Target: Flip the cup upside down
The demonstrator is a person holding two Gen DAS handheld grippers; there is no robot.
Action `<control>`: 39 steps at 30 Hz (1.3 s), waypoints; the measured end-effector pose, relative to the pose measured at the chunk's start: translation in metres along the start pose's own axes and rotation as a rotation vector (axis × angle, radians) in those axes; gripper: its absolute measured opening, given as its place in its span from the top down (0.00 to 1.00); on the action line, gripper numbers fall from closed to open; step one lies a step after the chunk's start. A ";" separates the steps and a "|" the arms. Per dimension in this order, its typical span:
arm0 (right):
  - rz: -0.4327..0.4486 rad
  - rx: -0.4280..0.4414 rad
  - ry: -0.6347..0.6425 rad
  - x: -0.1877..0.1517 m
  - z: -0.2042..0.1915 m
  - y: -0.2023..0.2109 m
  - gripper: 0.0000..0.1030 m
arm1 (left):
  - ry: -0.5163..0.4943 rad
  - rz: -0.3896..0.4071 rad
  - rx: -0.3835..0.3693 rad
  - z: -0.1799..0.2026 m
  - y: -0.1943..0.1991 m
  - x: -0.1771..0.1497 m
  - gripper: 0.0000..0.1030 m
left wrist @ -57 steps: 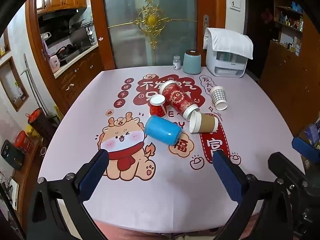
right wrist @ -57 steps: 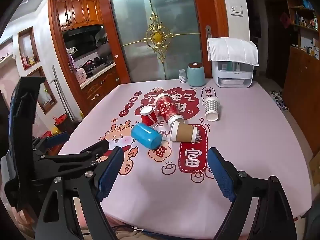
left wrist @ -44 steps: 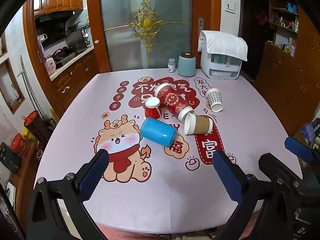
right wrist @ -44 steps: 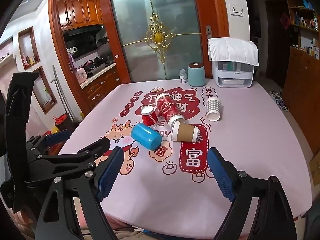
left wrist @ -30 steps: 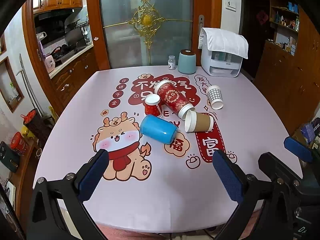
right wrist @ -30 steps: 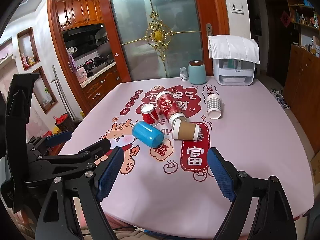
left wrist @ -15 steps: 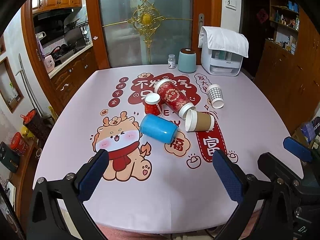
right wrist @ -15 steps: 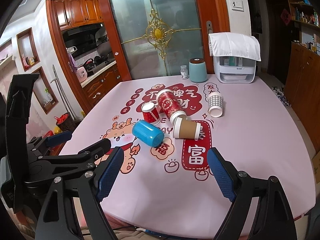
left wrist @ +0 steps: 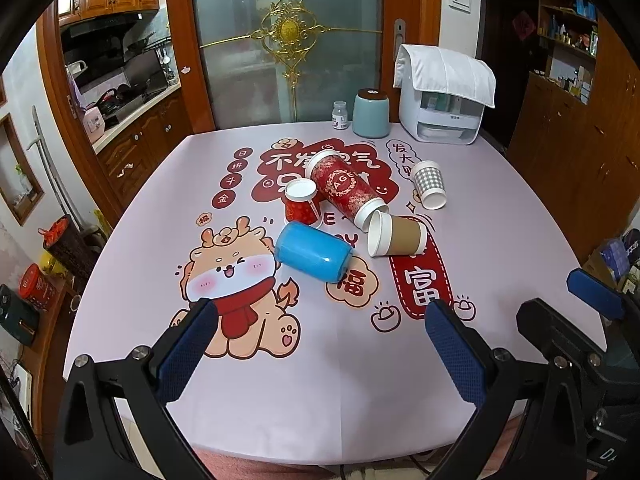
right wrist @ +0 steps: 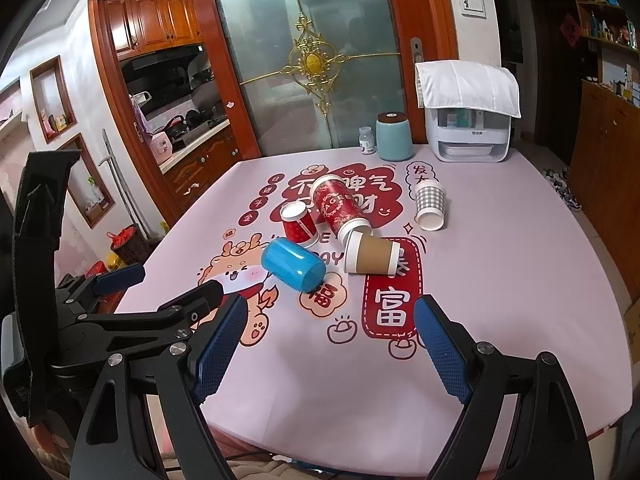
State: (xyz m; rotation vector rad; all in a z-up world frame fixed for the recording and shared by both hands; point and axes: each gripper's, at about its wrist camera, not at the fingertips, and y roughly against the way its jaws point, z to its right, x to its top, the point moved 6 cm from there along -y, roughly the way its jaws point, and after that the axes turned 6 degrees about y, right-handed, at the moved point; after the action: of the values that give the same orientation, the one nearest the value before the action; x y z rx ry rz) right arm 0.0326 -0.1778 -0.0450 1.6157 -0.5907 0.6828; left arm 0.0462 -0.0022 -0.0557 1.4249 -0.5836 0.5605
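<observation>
Several cups lie on their sides mid-table: a blue cup (left wrist: 312, 252) (right wrist: 293, 265), a brown paper cup (left wrist: 396, 234) (right wrist: 372, 257), a tall red patterned cup (left wrist: 346, 189) (right wrist: 339, 207), a small red cup (left wrist: 301, 202) (right wrist: 297, 221) and a grey checked cup (left wrist: 429, 184) (right wrist: 430, 204). My left gripper (left wrist: 320, 348) is open and empty above the table's near edge. My right gripper (right wrist: 328, 344) is open and empty, also near the front edge. The right gripper's frame shows at the lower right of the left wrist view (left wrist: 580, 328).
The table (left wrist: 320, 392) has a pink cloth with cartoon prints. At the far edge stand a teal canister (left wrist: 371, 114), a small white bottle (left wrist: 340, 116) and a white appliance under a cloth (left wrist: 442, 100). Wooden cabinets line the right side.
Both grippers stay open and empty. The views shifted slightly; the cups have not moved on the table.
</observation>
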 end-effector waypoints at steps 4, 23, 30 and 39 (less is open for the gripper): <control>0.000 0.002 0.001 0.001 0.001 0.000 0.16 | 0.002 0.000 -0.002 0.001 0.000 0.000 0.01; -0.006 0.001 -0.005 0.003 0.003 -0.003 0.16 | -0.022 -0.012 -0.011 0.006 -0.006 0.013 0.01; -0.030 0.021 -0.030 0.007 0.011 -0.014 0.16 | -0.085 -0.009 -0.013 0.013 -0.019 0.024 0.01; -0.045 0.006 -0.084 0.020 0.030 -0.038 0.16 | -0.284 0.032 -0.016 0.013 -0.055 0.044 0.01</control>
State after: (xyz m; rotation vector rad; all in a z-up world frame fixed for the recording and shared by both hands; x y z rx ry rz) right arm 0.0769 -0.2024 -0.0598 1.6644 -0.6120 0.5861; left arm 0.1152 -0.0183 -0.0665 1.4931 -0.8358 0.3790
